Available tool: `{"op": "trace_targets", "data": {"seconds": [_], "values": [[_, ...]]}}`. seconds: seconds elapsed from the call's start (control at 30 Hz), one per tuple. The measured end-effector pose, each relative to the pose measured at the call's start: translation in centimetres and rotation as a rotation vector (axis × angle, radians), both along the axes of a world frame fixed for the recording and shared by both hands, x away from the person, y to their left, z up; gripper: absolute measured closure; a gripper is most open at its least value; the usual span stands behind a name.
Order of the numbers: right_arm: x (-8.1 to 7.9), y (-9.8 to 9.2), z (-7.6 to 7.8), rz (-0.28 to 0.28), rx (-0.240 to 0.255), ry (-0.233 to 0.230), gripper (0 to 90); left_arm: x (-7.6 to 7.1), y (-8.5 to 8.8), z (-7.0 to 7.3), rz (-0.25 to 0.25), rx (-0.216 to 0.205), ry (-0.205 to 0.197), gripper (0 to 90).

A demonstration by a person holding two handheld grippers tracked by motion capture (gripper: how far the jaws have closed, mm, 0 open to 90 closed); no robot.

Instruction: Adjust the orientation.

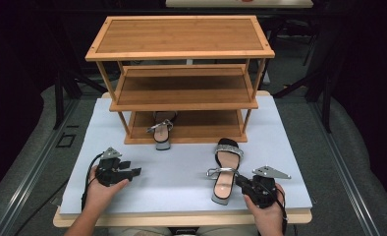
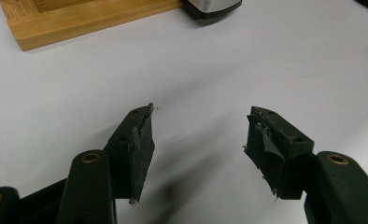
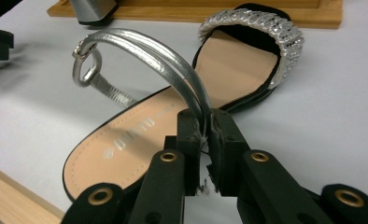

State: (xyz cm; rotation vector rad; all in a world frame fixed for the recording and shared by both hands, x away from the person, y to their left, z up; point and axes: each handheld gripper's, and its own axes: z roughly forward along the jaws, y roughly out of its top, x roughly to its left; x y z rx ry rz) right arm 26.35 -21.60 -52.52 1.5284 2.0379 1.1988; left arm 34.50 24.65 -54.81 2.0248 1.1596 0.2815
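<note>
reading "ousto" on the sandal (image 3: 140, 140) insole, strap (image 3: 173, 60) pinched.

The shoe rack (image 1: 181, 37) looks like warm bamboo-ish wood with a smooth satin finish. The sandal (image 3: 173, 116) has a shiny metallic silver ankle strap (image 3: 149, 51), a glittery, bumpy toe band (image 3: 261, 28) and a matt tan insole. The table top (image 1: 181, 167) is plain matt, pale and smooth. Both grippers' jaws are matt black plastic, pads a bit frayed.
</note>
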Motion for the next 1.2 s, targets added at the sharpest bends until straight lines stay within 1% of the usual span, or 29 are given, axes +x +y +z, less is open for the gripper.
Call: {"op": "trace_targets", "data": {"seconds": [0.07,0.1,0.13,0.17,0.2,0.27,0.3,0.33,0.37,0.4,0.43,0.47,0.5,0.57,0.6,0.63,0.67,0.7,0.77,0.8,0.83,0.87,0.9,0.97,1.0,1.07,1.1,1.17,1.2], "values": [[0.2,-0.7,0.1,-0.016,0.000,0.000,83.7,0.0,0.0,0.0,0.002,0.000,0.002,40.8],[0.3,-1.1,0.1,-0.015,0.009,0.005,84.0,0.0,0.0,-0.1,0.002,0.001,0.000,40.8],[0.4,-1.5,0.2,-0.037,-0.010,-0.001,84.2,0.1,0.0,-0.1,0.002,0.002,0.001,40.8],[0.6,-2.0,0.3,-0.045,-0.013,-0.002,84.4,0.1,-0.1,-0.1,0.002,0.000,0.003,40.8],[0.7,-2.6,0.3,-0.057,-0.009,-0.006,84.6,0.1,-0.1,-0.1,-0.002,0.002,0.000,40.7],[1.2,-4.1,0.4,-0.086,-0.008,0.008,84.9,0.1,-0.1,-0.1,-0.005,0.004,-0.002,40.7],[1.4,-4.9,0.4,-0.097,0.010,0.022,85.0,0.1,-0.1,-0.1,-0.004,0.003,-0.001,40.7],[1.7,-5.7,0.3,-0.089,0.037,0.025,85.1,0.1,-0.1,-0.2,-0.003,0.003,0.002,40.8],[1.9,-6.3,0.2,-0.120,0.041,0.025,85.2,0.1,-0.1,-0.2,-0.001,0.006,0.004,40.8],[2.1,-7.0,0.2,-0.133,0.047,0.023,85.4,0.1,-0.1,-0.2,-0.001,0.006,0.006,40.7],[2.3,-7.4,0.3,-0.156,0.037,0.028,85.5,0.1,-0.2,-0.2,-0.001,0.005,0.006,40.7],[2.4,-7.8,0.3,-0.153,0.042,0.029,85.6,0.1,-0.2,-0.2,-0.001,0.005,0.009,40.8],[2.6,-8.1,0.3,-0.163,0.038,0.022,85.7,0.1,-0.2,-0.2,-0.002,0.006,0.006,40.7],[2.9,-8.5,0.2,-0.172,0.039,0.024,85.3,0.1,-0.2,-0.3,-0.001,0.006,0.006,40.7],[3.0,-8.7,0.4,-0.157,0.040,0.049,84.7,0.1,-0.3,-0.3,-0.001,0.006,0.005,40.7],[3.0,-8.8,0.4,-0.153,0.047,0.053,83.6,0.1,-0.2,-0.2,-0.003,0.008,0.006,40.8],[3.0,-8.8,0.4,-0.164,0.035,0.054,80.5,0.1,-0.2,-0.2,-0.004,0.008,0.006,40.7],[3.0,-8.8,0.5,-0.141,0.052,0.056,77.7,0.1,-0.2,-0.2,-0.002,0.007,0.007,40.8],[2.7,-9.0,0.8,-0.128,0.054,0.055,73.1,0.1,-0.1,-0.2,0.000,0.007,0.006,40.7],[2.5,-9.1,1.0,-0.122,0.059,0.052,71.8,0.1,-0.1,-0.2,-0.001,0.006,0.005,40.7],[2.3,-9.2,1.2,-0.124,0.052,0.058,70.4,0.1,-0.1,-0.2,0.000,0.006,0.005,40.7],[2.1,-9.5,1.5,-0.108,0.066,0.061,68.9,0.1,-0.1,-0.2,0.002,0.004,0.005,40.7],[1.8,-9.6,1.9,-0.120,0.061,0.057,68.1,0.1,-0.1,-0.2,0.002,0.005,0.004,40.6],[1.5,-9.7,2.8,-0.112,0.064,0.048,64.8,0.1,-0.1,-0.2,0.001,0.004,0.005,40.6],[1.3,-9.6,3.4,-0.118,0.049,0.035,62.7,0.1,-0.2,-0.2,0.000,0.005,0.005,40.6],[1.2,-9.5,4.8,-0.100,0.049,0.015,57.2,0.1,-0.2,-0.2,-0.001,0.006,0.007,40.6],[1.3,-9.4,5.6,-0.098,0.033,0.009,54.0,0.1,-0.2,-0.2,-0.002,0.006,0.003,40.6],[1.8,-8.7,7.1,-0.064,0.020,0.003,50.2,0.1,-0.2,-0.2,-0.003,0.007,0.005,40.6],[2.2,-8.2,7.7,-0.035,0.010,0.007,49.4,0.1,-0.2,-0.2,-0.003,0.007,0.005,40.6]]}}
